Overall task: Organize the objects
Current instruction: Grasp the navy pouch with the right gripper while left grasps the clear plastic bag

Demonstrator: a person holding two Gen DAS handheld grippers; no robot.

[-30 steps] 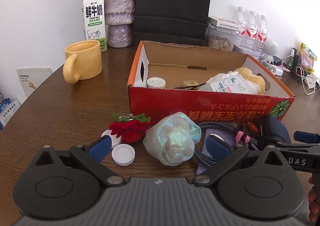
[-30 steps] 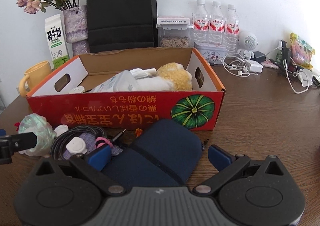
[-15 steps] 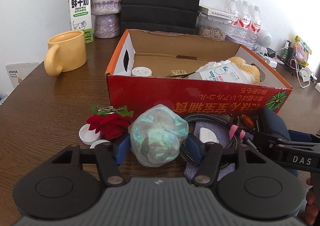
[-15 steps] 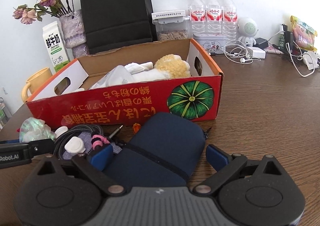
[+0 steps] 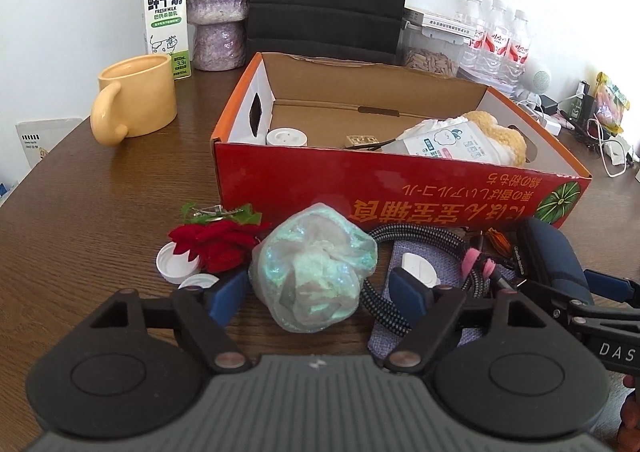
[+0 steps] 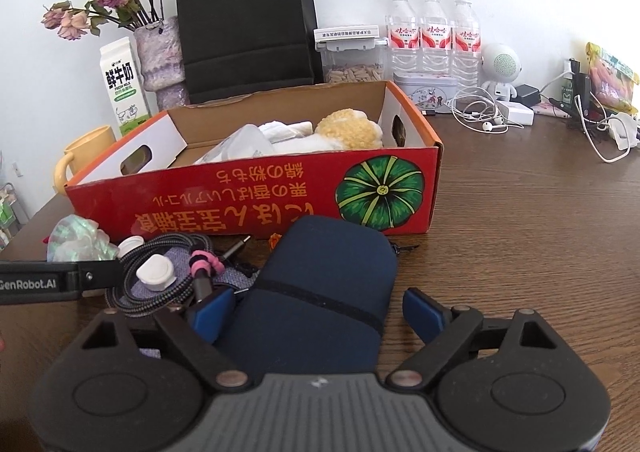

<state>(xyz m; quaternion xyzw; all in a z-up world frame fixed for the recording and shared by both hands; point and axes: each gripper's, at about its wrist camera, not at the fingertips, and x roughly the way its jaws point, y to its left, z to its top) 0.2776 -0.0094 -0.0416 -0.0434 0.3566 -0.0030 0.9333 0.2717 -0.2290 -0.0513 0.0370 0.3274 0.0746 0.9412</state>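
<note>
The left gripper was opening around the shiny bag, which lay on the table before the red box, looking light, soft and crinkly; its round middle seemed best to hold. The right gripper was closing about the stiffer blue pouch, whose long side pointed toward the box.

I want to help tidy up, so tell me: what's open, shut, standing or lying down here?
Cardboard box: open, partly filled.
Yellow mug: upright.
Milk carton: upright, top closed.
Water bottles: upright, capped.
Navy pouch: lying flat.
Left tongs: opening, shimmery bundle between them.
Right tongs: closing, pouch between them, not gripped yet.
</note>
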